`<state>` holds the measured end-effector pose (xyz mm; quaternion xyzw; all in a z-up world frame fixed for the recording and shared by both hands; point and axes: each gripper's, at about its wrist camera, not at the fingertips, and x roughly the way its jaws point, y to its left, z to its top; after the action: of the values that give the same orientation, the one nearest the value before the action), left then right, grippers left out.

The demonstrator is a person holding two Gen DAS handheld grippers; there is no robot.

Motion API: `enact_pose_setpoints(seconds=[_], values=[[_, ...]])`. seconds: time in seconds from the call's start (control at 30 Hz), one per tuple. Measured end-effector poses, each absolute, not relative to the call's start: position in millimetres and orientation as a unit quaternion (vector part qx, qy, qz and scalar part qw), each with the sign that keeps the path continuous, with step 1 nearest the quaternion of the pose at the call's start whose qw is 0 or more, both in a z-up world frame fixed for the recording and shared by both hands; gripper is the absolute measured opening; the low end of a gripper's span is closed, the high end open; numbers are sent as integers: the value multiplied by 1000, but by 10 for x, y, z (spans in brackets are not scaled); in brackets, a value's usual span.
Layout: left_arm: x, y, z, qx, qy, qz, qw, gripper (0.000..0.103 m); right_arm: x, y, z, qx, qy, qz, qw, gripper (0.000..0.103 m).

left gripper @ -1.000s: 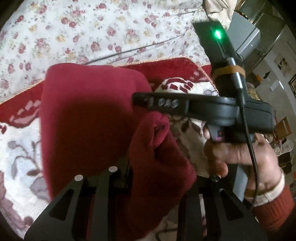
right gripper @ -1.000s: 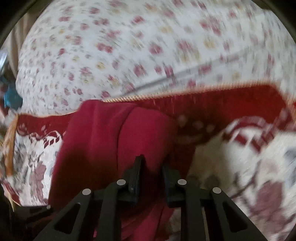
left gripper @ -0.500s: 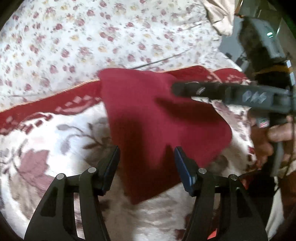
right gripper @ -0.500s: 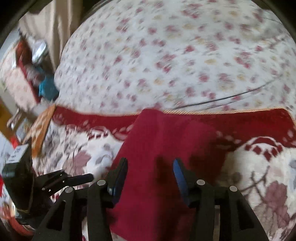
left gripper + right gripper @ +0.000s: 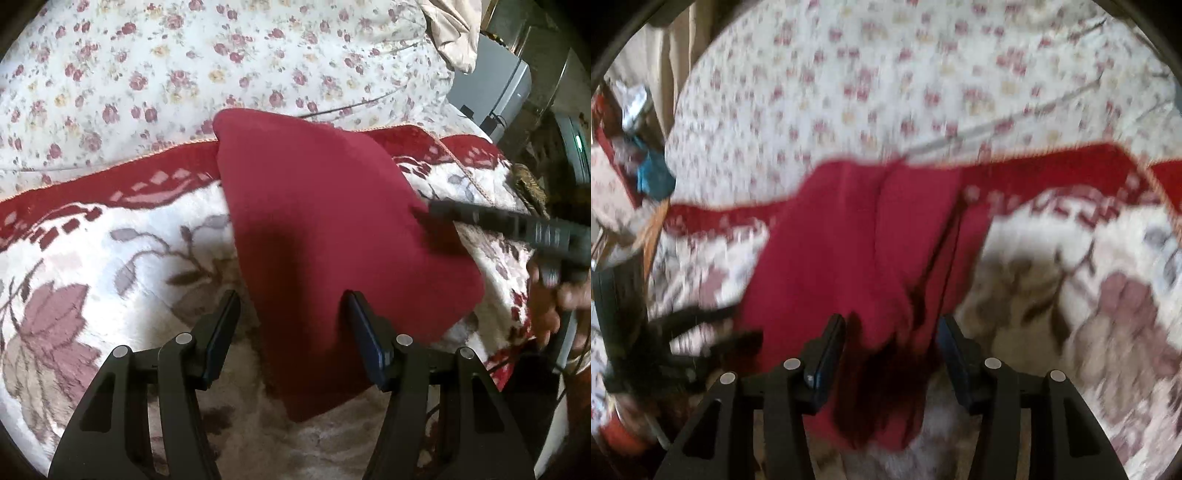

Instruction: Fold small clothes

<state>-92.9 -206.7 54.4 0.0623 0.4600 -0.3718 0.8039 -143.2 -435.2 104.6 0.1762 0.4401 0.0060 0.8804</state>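
Cloth [image 5: 332, 229], dark red, lies folded on blanket [image 5: 110, 266], long axis away from left gripper [image 5: 291, 332], fingers apart w/ near edge between; right gripper [image 5: 892, 354] apart too.

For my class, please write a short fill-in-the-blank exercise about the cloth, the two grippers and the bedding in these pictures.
1. The folded cloth is dark ____ in colour.
2. The jaws of the left gripper stand ____, gripping nothing.
3. The cloth lies on a blanket patterned with leaves and a ____ border.
4. Behind the blanket is a white sheet printed with small ____.

Missing words: red; open; red; flowers
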Motion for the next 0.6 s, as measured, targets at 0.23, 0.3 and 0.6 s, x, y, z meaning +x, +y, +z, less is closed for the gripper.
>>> enact_pose_setpoints(seconds=[0.23,0.3,0.6], values=[[-911,-2114,520,69,458,-369,806,61,-1025,-4400,852,183,453,-26,872,24],[-913,-2112,518,73,456,-370,806,61,-1081,-4348,885,171,440,-28,881,14],[-877,-2118,469,68,462,-372,802,61,-1261,-4515,689,191,431,-53,880,7]])
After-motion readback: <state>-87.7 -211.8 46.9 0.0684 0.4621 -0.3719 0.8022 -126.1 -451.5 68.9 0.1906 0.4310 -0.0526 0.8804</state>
